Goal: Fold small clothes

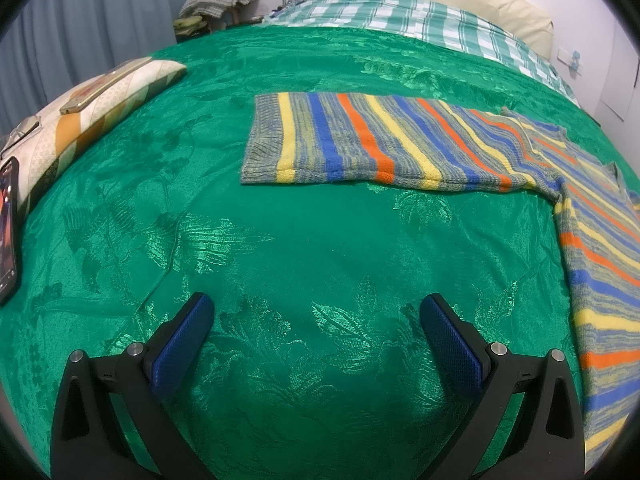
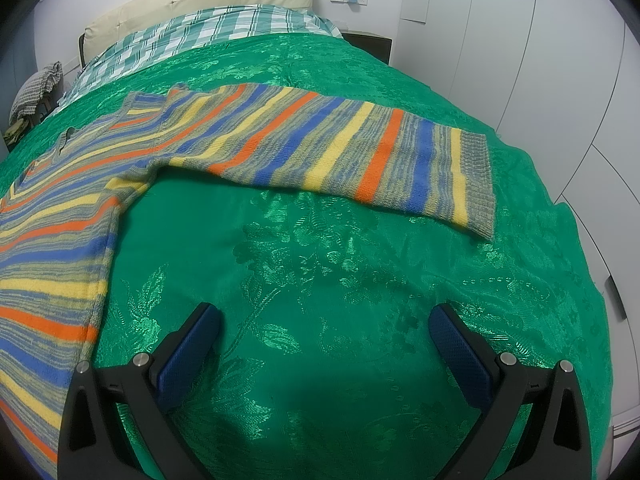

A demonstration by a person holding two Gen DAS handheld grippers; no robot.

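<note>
Two blue-padded black grippers, the left gripper (image 1: 316, 312) and the right gripper (image 2: 324, 322), hover with fingers spread wide and empty above a shiny green floral-patterned bedspread (image 1: 304, 240). Beyond them a knitted sweater striped in blue, orange, yellow and grey (image 2: 64, 216) lies flat, sleeves outstretched. No legible writing shows. A checked green-and-white sheet (image 1: 400, 16) lies farthest.

We are in a bedroom at home. We see a big bed (image 1: 304, 216) with a green cover, a checked sheet (image 1: 420, 24), and curtains (image 1: 80, 20).
</note>
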